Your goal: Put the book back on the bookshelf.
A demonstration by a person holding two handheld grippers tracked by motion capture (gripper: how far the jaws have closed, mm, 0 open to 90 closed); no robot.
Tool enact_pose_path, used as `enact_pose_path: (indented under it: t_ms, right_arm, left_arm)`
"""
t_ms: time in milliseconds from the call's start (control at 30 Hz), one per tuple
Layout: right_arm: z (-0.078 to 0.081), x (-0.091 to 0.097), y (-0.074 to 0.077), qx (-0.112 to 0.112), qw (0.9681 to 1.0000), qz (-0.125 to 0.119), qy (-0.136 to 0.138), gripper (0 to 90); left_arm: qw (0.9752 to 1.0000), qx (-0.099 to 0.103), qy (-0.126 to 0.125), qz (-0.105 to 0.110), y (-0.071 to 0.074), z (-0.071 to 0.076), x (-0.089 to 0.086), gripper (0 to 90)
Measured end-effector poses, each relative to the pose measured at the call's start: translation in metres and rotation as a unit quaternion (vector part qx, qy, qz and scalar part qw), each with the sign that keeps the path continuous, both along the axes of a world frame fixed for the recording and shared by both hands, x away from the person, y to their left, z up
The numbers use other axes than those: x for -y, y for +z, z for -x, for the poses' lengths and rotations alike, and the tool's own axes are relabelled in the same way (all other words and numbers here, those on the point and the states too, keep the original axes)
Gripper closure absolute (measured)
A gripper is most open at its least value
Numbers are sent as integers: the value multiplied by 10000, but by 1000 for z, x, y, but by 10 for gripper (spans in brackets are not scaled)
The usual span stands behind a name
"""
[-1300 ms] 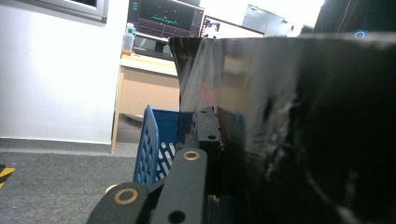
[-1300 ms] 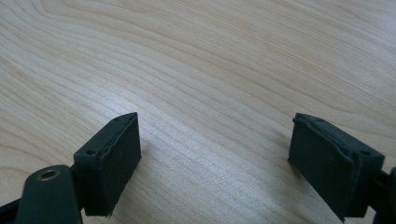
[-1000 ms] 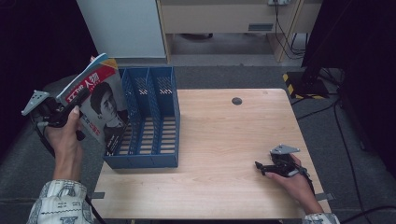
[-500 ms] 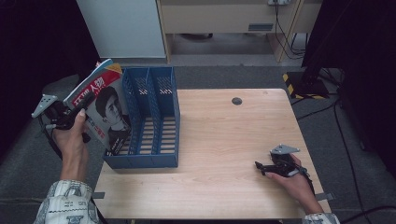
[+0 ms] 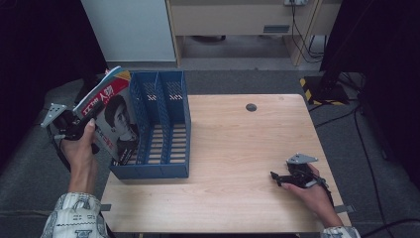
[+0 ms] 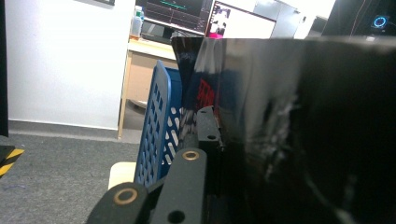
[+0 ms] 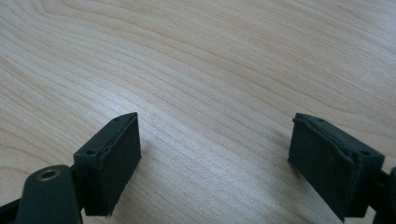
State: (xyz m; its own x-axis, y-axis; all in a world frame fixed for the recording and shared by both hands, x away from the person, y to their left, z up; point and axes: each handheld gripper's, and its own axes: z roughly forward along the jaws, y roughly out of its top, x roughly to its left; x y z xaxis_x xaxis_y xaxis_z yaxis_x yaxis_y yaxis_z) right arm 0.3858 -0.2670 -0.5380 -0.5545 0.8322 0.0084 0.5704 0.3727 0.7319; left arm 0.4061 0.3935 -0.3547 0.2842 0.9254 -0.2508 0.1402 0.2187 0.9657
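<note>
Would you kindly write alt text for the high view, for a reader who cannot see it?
A person's left gripper holds a magazine tilted against the outer left side of a blue file rack on a wooden table. The right gripper rests open near the table's right edge, holding nothing.

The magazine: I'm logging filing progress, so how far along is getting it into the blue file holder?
Done: the left gripper has the magazine clamped and lifted, tilted beside the blue file holder. In hand: bringing it to the holder's left side. Left: slotting it into a compartment and letting go. The right gripper rests open on the table.
</note>
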Motion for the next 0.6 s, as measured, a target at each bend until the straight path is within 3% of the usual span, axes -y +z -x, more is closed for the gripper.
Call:
enact_pose_path:
  t_ms: [233,333,600]
  right_arm:
    - [0,0,0,-1,10000,0,0,169]
    - [0,0,0,-2,10000,-2,0,169]
    - [0,0,0,0,10000,0,0,169]
  left_arm:
    - [9999,-121,-5,6,-9,1,0,862]
    - [9999,-93,8,109,-13,2,0,862]
    - [9999,-114,8,48,-18,1,2,861]
